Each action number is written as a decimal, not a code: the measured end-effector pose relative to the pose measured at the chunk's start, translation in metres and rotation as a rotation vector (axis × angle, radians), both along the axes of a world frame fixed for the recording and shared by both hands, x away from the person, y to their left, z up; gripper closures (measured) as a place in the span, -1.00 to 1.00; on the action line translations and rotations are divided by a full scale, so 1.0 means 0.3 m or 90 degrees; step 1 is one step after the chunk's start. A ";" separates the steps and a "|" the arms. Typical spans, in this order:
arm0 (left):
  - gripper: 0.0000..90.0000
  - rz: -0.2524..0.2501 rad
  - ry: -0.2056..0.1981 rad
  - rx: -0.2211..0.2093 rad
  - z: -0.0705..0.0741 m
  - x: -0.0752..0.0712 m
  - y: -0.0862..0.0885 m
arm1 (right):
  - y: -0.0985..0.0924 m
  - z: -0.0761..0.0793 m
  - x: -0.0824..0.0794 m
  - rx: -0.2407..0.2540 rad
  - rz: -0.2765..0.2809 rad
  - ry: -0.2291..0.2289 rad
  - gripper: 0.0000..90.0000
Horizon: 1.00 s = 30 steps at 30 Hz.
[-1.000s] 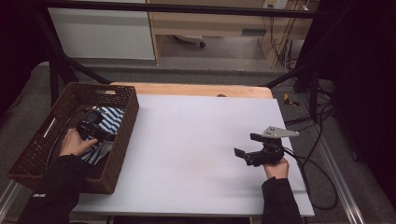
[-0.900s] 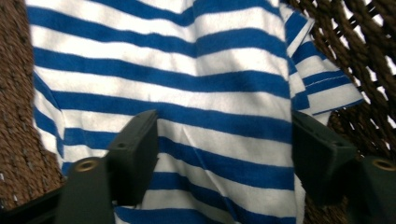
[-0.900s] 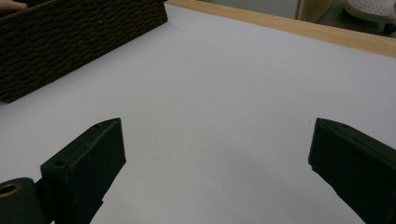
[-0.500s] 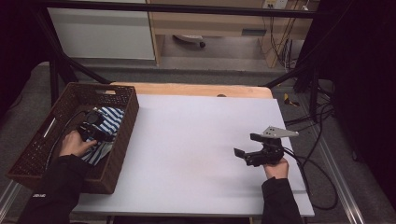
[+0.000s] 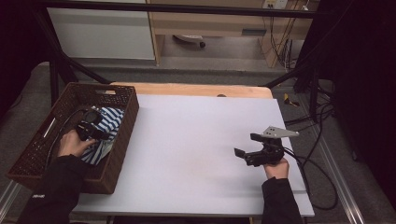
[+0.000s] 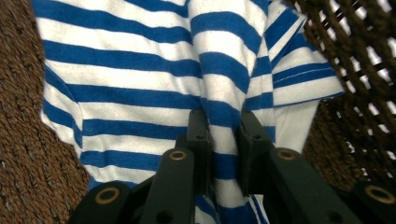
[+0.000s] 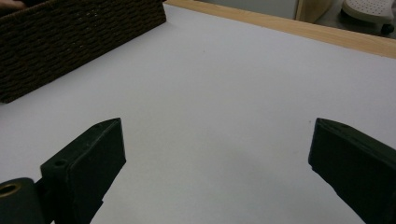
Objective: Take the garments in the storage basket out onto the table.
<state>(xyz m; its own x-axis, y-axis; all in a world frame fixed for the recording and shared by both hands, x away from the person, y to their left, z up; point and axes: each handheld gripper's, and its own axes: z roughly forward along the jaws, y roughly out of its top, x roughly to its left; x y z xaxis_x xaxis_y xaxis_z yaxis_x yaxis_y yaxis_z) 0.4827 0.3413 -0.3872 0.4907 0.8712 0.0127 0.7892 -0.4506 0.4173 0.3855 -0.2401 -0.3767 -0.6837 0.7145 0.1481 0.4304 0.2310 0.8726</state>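
Note:
A blue-and-white striped cloth (image 5: 111, 122) (image 6: 154, 84) lies bunched inside a dark wicker basket (image 5: 42, 149) on the table's left side. My left gripper (image 5: 89, 131) (image 6: 223, 133) is down in the basket, shut on a fold of that cloth, which is pinched between the two black jaws. Over the white tabletop at the right, my right gripper (image 5: 246, 145) (image 7: 217, 154) hovers open, jaws wide apart with nothing between them, pointing left toward the basket.
The basket's woven wall (image 7: 70, 42) rises at the far left of the right gripper view. A wooden strip (image 5: 191, 88) edges the table's far side. Cables (image 5: 322, 186) trail off the right edge. White tabletop (image 5: 187, 140) lies between basket and right gripper.
The left hand and gripper have shifted slightly within the basket on the striped cloth. The right gripper has stayed in place.

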 end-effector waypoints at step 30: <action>0.78 0.023 -0.087 -0.092 0.088 -0.048 0.031 | -0.003 0.003 0.000 0.002 0.001 -0.003 -0.90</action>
